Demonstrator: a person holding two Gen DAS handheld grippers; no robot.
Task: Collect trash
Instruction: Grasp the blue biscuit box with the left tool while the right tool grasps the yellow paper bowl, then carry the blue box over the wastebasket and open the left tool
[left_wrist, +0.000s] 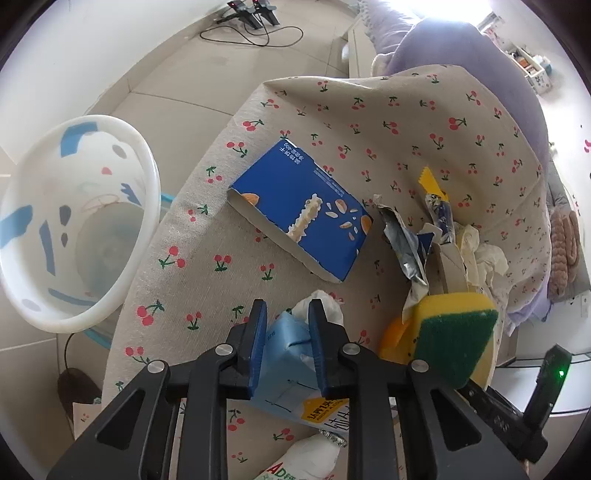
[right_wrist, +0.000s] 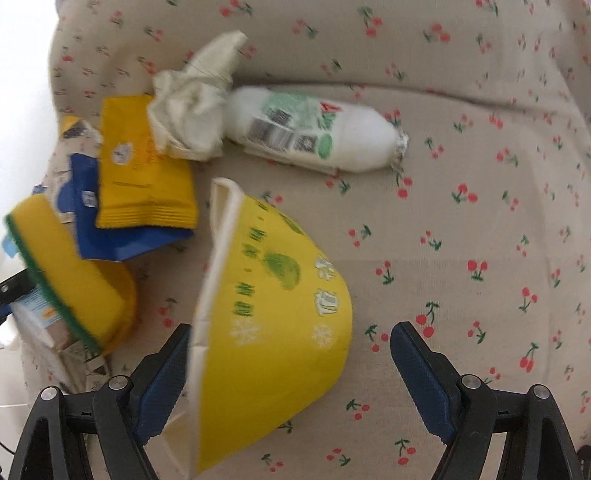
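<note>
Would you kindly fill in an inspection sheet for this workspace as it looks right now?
Surface: cherry-print cloth, rumpled.
Job's things: light blue carton, blue box, white bottle, yellow bowl on its side, wrappers, crumpled tissue; white bin beside the cloth.
Clutter: sponge.
Grippers: left gripper shut on the carton; right gripper open around the bowl.
Cables: black cable on the floor.
Surroundings: tiled floor, purple bedding.

My left gripper (left_wrist: 288, 343) shows black jointed arms, silver screws, ribbed blue pads; my right gripper (right_wrist: 291, 373) looks just the same.
</note>
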